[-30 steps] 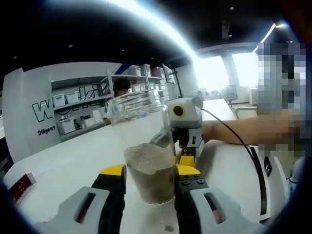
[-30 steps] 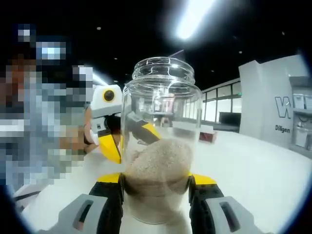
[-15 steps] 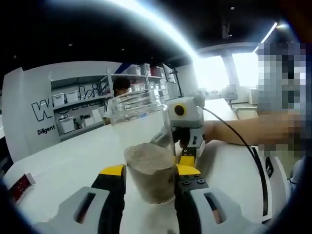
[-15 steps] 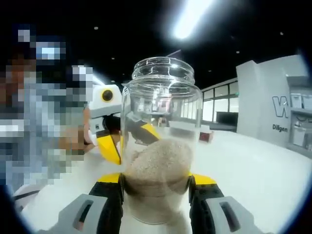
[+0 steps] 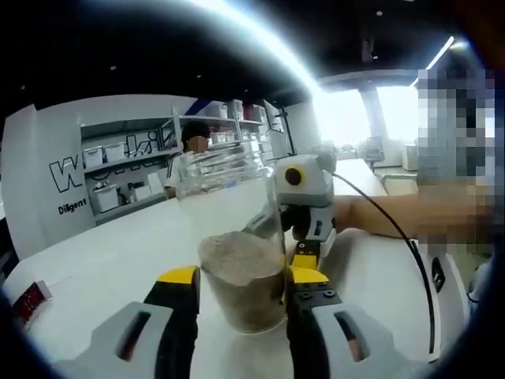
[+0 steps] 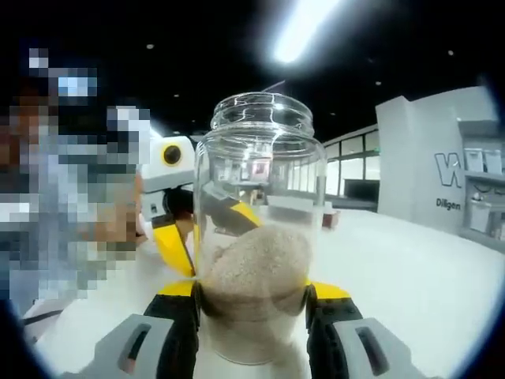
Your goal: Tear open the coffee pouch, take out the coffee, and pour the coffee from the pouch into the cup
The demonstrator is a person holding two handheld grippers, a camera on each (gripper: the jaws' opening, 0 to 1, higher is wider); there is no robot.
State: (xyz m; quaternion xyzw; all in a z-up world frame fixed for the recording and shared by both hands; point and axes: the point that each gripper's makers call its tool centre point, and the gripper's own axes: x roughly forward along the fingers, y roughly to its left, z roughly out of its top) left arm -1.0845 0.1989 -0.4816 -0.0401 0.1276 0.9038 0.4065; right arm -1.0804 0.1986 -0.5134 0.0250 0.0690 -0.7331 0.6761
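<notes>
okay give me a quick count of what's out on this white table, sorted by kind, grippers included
Glass jar with tan powder in it: 1
Grippers: 2, the left gripper and the right gripper, each with fingers at the jar's sides
Small red item near the table edge, too blurred to name: 1
Total: 4

Left gripper [image 5: 238, 288] jaws at bottom centre close on a clear glass jar [image 5: 233, 241] about half full of tan powder. Right gripper [image 5: 306, 212] right of centre, just behind jar. White table [image 5: 118, 253] underneath; shelves [image 5: 130, 170] at left.
</notes>
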